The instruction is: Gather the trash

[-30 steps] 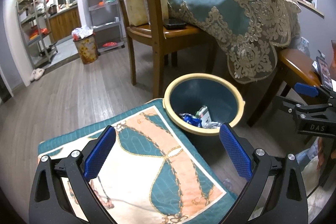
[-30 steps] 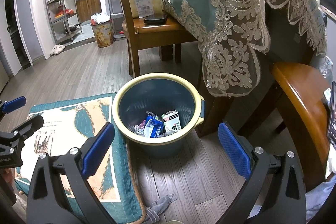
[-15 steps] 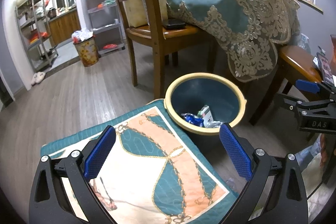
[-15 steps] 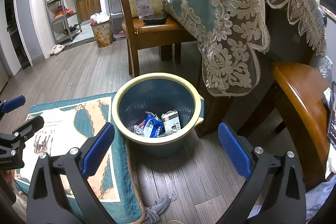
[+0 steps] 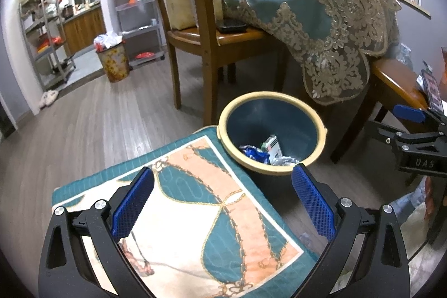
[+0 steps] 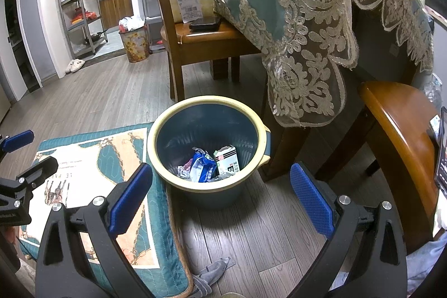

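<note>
Round dark-blue plastic waste bin with a cream rim (image 6: 208,147) stands on grey wood-plank floor (image 6: 83,99) at frame centre of the right wrist view; inside lie crumpled blue-and-white wrappers (image 6: 202,168) and a small white carton (image 6: 226,162); bin touches the edge of a teal quilted mat with peach and cream print (image 5: 195,208), lower left; left gripper (image 5: 222,198) spread wide, nothing between its blue pads; right gripper (image 6: 220,192) likewise wide and empty; brown wooden chair (image 6: 201,38) beyond the bin; teal lace-edged tablecloth (image 6: 304,27) hangs upper right.
</note>
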`<state>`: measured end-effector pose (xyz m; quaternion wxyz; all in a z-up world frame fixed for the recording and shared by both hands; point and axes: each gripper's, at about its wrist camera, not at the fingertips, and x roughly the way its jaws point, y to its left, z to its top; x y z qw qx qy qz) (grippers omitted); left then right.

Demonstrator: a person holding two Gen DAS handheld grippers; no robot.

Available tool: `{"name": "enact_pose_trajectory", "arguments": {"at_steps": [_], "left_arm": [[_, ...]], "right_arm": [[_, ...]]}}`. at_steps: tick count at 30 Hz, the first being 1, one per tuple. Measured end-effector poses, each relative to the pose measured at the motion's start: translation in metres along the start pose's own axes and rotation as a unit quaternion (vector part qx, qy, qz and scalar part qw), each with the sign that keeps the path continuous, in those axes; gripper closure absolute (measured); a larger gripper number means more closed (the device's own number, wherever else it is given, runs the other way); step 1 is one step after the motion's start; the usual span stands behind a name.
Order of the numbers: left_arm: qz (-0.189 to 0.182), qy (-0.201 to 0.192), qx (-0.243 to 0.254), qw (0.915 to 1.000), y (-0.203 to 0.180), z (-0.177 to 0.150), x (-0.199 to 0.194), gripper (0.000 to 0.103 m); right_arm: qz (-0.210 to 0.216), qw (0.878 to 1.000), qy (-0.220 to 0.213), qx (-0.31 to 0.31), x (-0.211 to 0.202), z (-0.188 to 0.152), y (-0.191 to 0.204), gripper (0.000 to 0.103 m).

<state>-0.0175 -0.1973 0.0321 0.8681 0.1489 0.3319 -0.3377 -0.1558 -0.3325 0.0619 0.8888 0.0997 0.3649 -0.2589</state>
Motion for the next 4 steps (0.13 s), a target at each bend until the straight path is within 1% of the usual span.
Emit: {"name": "enact_pose_trajectory", "arguments": {"at_steps": [4], "left_arm": [[0.008, -0.007, -0.008, 0.9999, 0.0026, 0.0015, -0.0085, 0.005]], "right_arm": [[0.0, 1.0, 0.011, -0.003, 0.0058, -0.0012, 0.0061, 0.006]]}}
